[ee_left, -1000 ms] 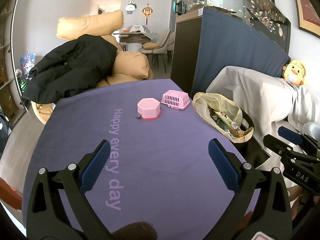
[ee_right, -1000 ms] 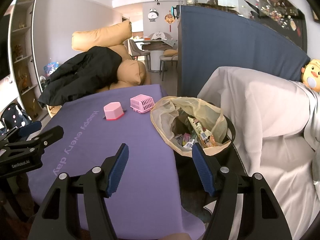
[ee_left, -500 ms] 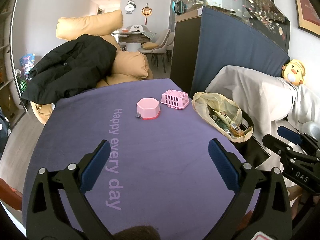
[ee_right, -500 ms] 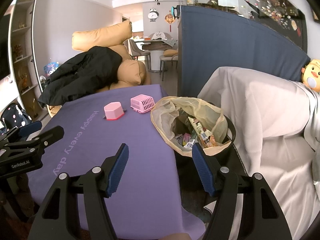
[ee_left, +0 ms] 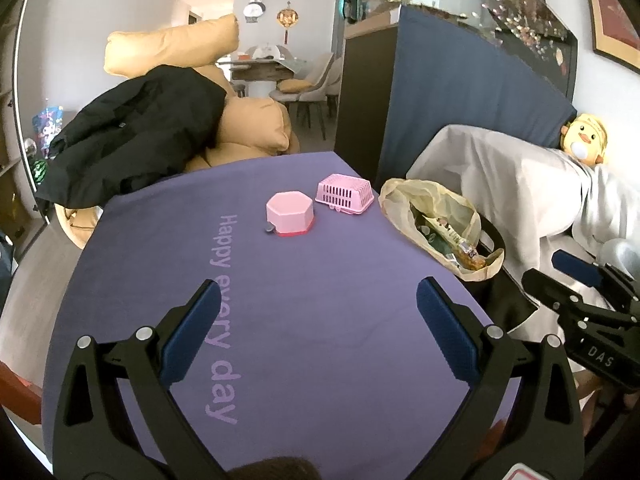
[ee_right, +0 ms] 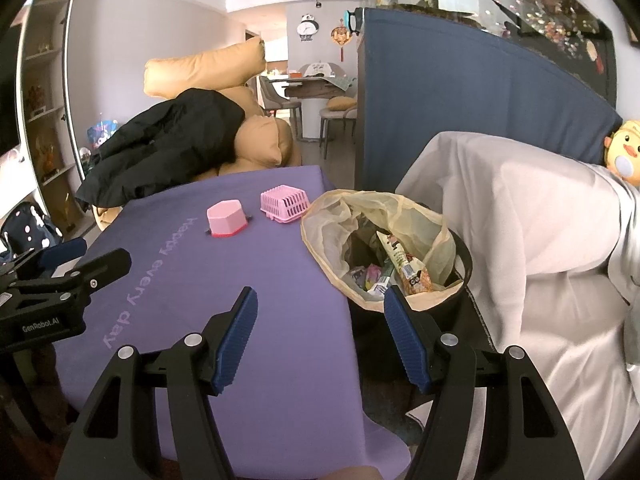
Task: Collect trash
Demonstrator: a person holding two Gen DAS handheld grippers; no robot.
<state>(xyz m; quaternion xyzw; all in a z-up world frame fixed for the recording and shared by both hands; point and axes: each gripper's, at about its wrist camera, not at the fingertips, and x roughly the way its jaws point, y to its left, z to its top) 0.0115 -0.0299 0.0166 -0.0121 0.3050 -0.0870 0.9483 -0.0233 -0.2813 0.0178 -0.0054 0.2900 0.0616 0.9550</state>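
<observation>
A black bin lined with a yellowish bag stands at the table's right edge and holds several wrappers; it also shows in the left wrist view. My left gripper is open and empty above the purple tablecloth. My right gripper is open and empty over the table's right edge, just short of the bin. Each gripper shows in the other's view: the right one, the left one.
A pink hexagonal box and an upturned pink basket sit at the far side of the table. A black jacket lies on tan cushions behind. A white-draped sofa with a duck plush is to the right.
</observation>
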